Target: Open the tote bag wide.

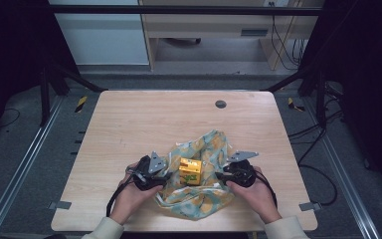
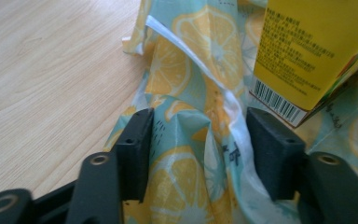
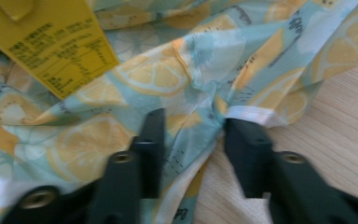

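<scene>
Left gripper: jaws apart, a raised fold of lemon-print cloth standing between the 2 black pads, not pinched; the gripper view shows the fold's white hem running up between them. Held in the person's left hand, at the cloth's left edge

Right gripper: jaws apart, straddling a white-hemmed edge of the same cloth where it meets bare wood, seen in its own view; fabric lies between the pads without being squeezed. Held in the person's right hand, at the cloth's right edge

Cloth: pale blue-green with orange-yellow lemon slices, crumpled and bunched, lying on the near middle of the table, between the 2 grippers and touching both

Yellow carton: small box with printed text and a barcode on its side, resting tilted on the cloth, just beside the left gripper and between the 2 grippers

Table: light wood top, far half bare apart from a dark round grommet near the far edge

Cables: black, trailing back from each gripper past the hands
</scene>
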Demonstrator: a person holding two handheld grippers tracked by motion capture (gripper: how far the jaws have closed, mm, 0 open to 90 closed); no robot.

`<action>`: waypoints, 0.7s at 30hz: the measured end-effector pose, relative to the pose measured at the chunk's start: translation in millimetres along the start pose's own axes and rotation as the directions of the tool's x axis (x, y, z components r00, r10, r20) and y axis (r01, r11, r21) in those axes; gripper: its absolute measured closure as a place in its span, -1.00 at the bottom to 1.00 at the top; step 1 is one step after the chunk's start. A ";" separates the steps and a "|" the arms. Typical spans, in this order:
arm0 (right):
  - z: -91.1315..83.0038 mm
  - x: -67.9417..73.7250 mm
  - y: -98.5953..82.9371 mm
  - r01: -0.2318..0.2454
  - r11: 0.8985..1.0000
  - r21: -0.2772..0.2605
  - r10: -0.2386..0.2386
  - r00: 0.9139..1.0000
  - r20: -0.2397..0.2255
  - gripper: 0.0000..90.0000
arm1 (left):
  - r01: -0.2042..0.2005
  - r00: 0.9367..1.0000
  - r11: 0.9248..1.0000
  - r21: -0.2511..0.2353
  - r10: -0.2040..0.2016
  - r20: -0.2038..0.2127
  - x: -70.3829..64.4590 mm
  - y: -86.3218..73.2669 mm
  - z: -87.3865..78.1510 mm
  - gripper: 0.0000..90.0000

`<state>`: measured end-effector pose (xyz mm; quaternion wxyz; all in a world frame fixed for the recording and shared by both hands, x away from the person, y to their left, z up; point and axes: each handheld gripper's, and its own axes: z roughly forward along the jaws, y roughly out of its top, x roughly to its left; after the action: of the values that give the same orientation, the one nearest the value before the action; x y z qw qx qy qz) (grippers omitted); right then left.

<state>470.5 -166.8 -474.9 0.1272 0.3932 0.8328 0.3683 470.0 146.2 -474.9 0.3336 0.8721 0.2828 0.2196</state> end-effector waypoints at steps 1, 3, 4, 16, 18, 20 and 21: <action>-0.3 0.8 0.0 0.006 1.000 -0.001 -0.006 1.000 -0.005 0.63 | 0.001 1.000 1.000 0.007 -0.001 0.008 -0.1 0.1 1.0 0.10; -1.7 1.0 -1.6 0.006 1.000 -0.001 -0.006 1.000 -0.023 0.91 | -0.010 1.000 1.000 0.026 0.010 -0.006 0.1 0.7 1.7 0.33; -2.9 1.4 -3.0 0.002 1.000 0.004 -0.002 1.000 -0.029 0.99 | -0.017 1.000 0.999 0.029 0.018 -0.013 -0.3 1.0 1.4 0.41; -25.2 -4.4 -23.3 0.026 0.992 0.121 -0.029 0.999 0.025 1.00 | -0.009 0.996 0.999 0.050 0.013 -0.093 16.8 -6.7 -9.6 0.95; -26.6 -5.4 -26.2 0.022 0.990 0.137 -0.027 0.999 0.030 1.00 | -0.007 0.995 0.998 0.055 0.012 -0.096 18.1 -8.0 -9.4 0.95; -28.6 -7.0 -28.2 0.026 0.989 0.143 -0.032 0.999 0.039 1.00 | -0.006 0.996 0.998 0.066 0.012 -0.093 19.7 -9.5 -8.7 0.96; -29.8 -8.1 -29.2 0.022 0.989 0.147 -0.028 0.999 0.036 1.00 | -0.005 0.996 0.997 0.074 0.011 -0.088 20.3 -10.6 -7.5 0.96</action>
<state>444.4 -200.4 -475.6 0.1183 0.3978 0.8599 0.2971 477.2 169.3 -473.4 0.2877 0.8743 0.3016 0.2489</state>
